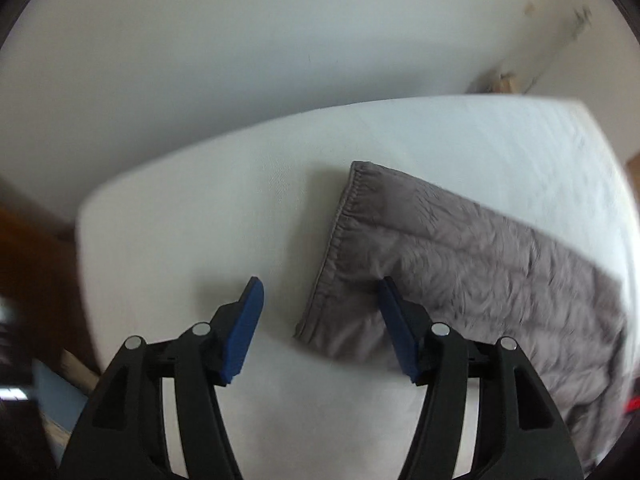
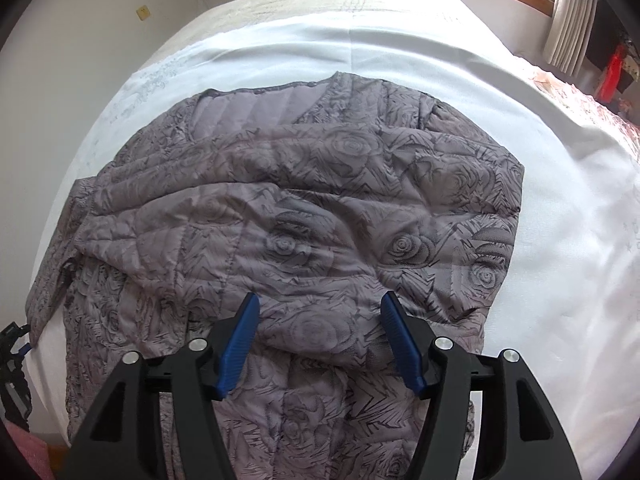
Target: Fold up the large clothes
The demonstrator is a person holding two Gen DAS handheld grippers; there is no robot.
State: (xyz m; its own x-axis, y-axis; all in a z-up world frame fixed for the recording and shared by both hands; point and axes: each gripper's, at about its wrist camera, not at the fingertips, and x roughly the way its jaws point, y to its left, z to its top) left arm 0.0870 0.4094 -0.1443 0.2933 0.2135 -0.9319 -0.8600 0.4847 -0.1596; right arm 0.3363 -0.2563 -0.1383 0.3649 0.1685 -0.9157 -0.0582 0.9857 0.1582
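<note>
Across a white bed (image 2: 560, 168) lies the grey quilted jacket (image 2: 304, 208). Right claw (image 2: 320, 312) hangs released above its near part; left claw (image 1: 320, 296) hangs released, straddling the cuffed sleeve (image 1: 400, 240).

Matt quilted grey cloth jacket (image 2: 304, 208) lies on a smooth white cloth sheet (image 2: 400, 44); ribbed blue plastic fingers (image 2: 394, 344).

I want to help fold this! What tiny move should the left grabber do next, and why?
Probably ease the left gripper down and toward the sleeve cuff of the grey quilted jacket. Its blue jaws stand open with nothing between them, and that sleeve lies stretched out over the white bed sheet, not yet folded in. The right gripper hangs open above the jacket's middle.
</note>
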